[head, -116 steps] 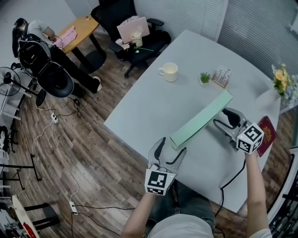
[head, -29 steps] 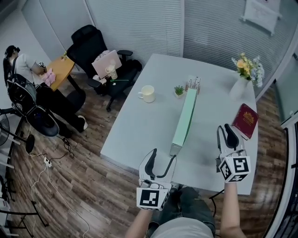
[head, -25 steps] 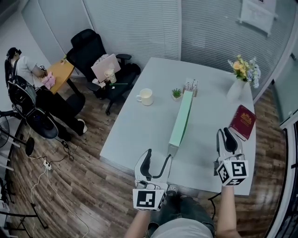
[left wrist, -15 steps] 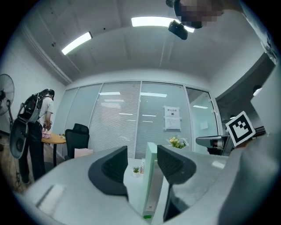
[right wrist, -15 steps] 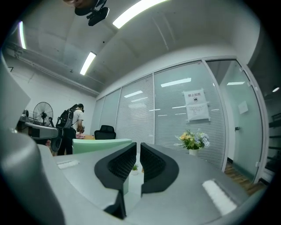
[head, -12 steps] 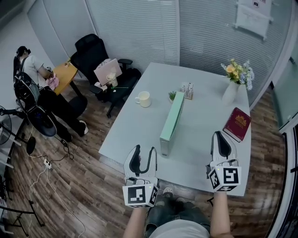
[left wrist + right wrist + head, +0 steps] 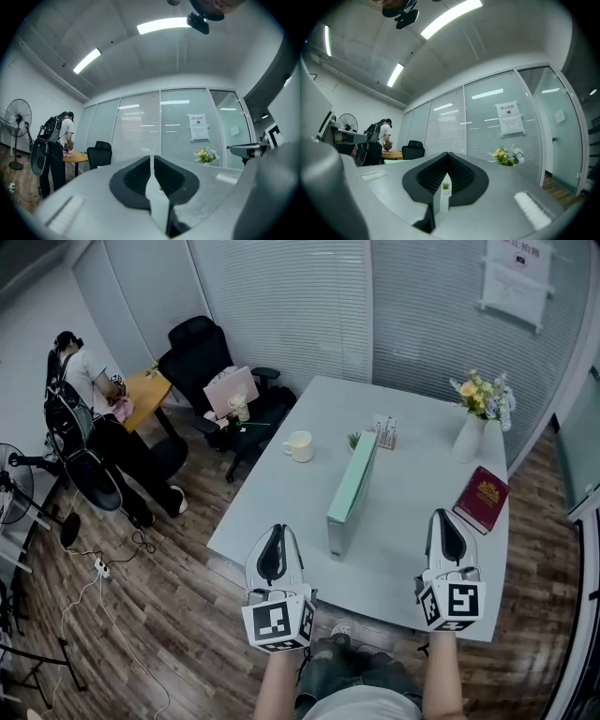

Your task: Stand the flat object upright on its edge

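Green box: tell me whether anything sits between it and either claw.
Nothing visible does. The green box stands on its edge with only bare table between it and the left claw or the right claw; the red book lies farther right.

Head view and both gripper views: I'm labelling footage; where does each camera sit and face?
Head view: head-mounted, steeply down onto the table; both forearms show.
Left gripper view: on the left gripper, level toward the blinds; shut empty jaws.
Right gripper view: on the right gripper, likewise; jaws just closed, empty.
All share the flowers.

left tool (image 7: 275, 535) and right tool (image 7: 448, 519): grey, black-padded.
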Motion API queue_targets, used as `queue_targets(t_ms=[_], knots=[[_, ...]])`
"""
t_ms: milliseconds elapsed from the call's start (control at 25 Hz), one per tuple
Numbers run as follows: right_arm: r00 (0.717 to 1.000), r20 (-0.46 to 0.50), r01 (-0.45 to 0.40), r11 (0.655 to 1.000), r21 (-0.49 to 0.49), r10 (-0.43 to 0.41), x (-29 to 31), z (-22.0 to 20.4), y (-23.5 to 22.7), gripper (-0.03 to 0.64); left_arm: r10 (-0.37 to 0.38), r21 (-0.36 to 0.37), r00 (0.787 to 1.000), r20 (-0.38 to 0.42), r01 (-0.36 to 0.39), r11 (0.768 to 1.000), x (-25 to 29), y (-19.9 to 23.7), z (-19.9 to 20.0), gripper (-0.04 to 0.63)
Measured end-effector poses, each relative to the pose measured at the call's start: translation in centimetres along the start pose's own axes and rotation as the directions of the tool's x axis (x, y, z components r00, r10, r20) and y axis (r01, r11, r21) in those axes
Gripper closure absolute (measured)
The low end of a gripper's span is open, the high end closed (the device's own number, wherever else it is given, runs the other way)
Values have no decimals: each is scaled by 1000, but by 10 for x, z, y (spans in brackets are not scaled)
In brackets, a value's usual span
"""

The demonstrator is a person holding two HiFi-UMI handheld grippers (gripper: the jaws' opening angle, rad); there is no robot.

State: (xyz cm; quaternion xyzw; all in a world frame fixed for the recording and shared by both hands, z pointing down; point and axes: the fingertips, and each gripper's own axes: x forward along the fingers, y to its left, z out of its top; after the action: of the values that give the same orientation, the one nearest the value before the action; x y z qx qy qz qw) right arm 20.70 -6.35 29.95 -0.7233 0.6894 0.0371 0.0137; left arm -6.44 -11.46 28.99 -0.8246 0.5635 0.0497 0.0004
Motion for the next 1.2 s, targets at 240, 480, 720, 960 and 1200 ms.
queue_targets(t_ms=[240, 480, 720, 960, 1200], knots=[[1000, 6, -11, 1000, -12, 11, -5, 4, 5, 594, 26, 3, 1000, -6, -26, 1000, -2, 5, 5, 595], [1000, 3, -17, 1000, -21, 17, -9, 6, 8, 594, 13, 27, 1000, -14, -13, 1000, -6, 2, 7, 595], [999, 1, -32, 999, -23, 32, -7, 9, 13, 594, -3, 33, 1000, -24, 4, 999, -7, -1, 7, 595], [999, -2, -37, 999, -27, 37, -7, 11, 19, 594, -4, 32, 999, -32, 5, 999, -9, 3, 8, 595], [999, -8, -33, 999, -32, 33, -6, 9, 21, 594, 4, 21, 999, -36, -3, 1000, -9, 7, 6, 595]])
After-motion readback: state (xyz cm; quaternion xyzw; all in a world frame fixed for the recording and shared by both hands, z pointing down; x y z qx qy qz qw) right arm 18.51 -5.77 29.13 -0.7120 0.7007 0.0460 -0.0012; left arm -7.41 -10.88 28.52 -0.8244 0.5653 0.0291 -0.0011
